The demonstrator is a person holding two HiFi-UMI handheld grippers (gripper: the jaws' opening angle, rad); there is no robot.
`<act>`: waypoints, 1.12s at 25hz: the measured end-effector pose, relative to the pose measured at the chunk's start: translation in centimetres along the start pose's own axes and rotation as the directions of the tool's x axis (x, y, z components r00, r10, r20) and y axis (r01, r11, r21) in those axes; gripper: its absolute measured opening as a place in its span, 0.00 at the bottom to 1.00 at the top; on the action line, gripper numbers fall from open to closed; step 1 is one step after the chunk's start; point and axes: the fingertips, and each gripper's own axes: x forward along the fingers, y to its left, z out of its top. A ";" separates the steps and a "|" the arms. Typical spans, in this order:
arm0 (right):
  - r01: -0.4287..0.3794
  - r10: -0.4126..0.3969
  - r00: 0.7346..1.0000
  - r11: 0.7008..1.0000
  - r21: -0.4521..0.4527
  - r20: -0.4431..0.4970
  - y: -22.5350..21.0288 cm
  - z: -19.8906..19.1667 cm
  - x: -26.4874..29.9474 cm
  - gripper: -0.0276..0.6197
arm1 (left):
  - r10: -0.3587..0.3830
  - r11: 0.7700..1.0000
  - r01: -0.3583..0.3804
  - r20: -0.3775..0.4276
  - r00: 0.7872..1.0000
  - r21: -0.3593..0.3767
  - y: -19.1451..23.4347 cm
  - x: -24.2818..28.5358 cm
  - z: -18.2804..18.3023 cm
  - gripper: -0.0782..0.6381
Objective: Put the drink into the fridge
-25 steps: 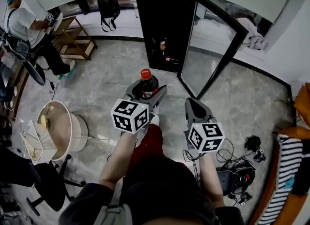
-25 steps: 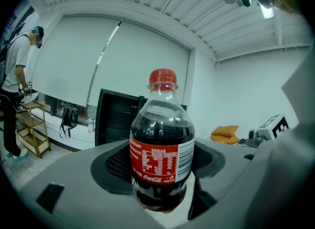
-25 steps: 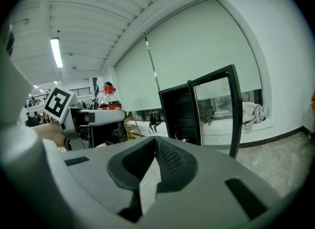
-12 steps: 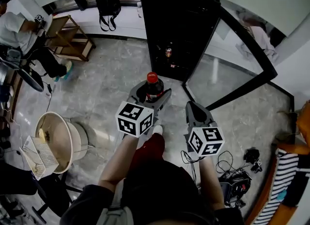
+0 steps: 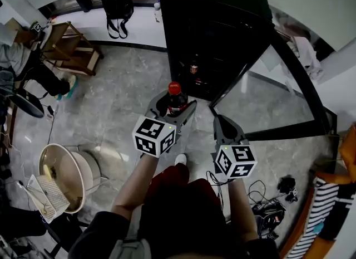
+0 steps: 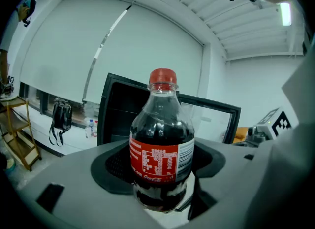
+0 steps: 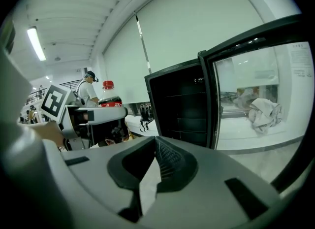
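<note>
A cola bottle (image 5: 174, 97) with a red cap and red label stands upright between the jaws of my left gripper (image 5: 171, 107), which is shut on its lower body. In the left gripper view the bottle (image 6: 161, 144) fills the middle, with the black fridge (image 6: 123, 119) behind it. The fridge (image 5: 217, 29) stands just ahead, its glass door (image 5: 289, 102) swung open to the right. A can or small bottle (image 5: 193, 68) sits on a shelf inside. My right gripper (image 5: 222, 123) hangs beside the left one, shut and empty; its view shows the fridge (image 7: 179, 105) and door (image 7: 256, 90).
A cream basin (image 5: 64, 171) sits on the floor at the left, a wooden rack (image 5: 67, 46) and a black bag (image 5: 117, 4) stand by the far wall. A person (image 5: 22, 68) is at the far left. Cables (image 5: 272, 208) and striped cloth (image 5: 328, 208) lie at the right.
The fridge has come nearer and fills more of the head view. Both grippers have kept their pose, the bottle still gripped in the left one.
</note>
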 end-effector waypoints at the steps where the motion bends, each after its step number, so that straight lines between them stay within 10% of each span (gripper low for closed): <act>1: 0.005 -0.005 1.000 1.000 0.003 -0.005 -0.3 0.0 0.6 0.07 | 0.000 1.000 0.000 -0.003 1.000 0.004 0.6 0.7 0.0 0.56; 28: -0.036 0.032 0.996 0.998 -0.050 -0.084 -11.0 -11.9 21.0 0.07 | -0.002 1.000 0.002 0.016 1.000 0.012 11.6 18.7 -13.7 0.56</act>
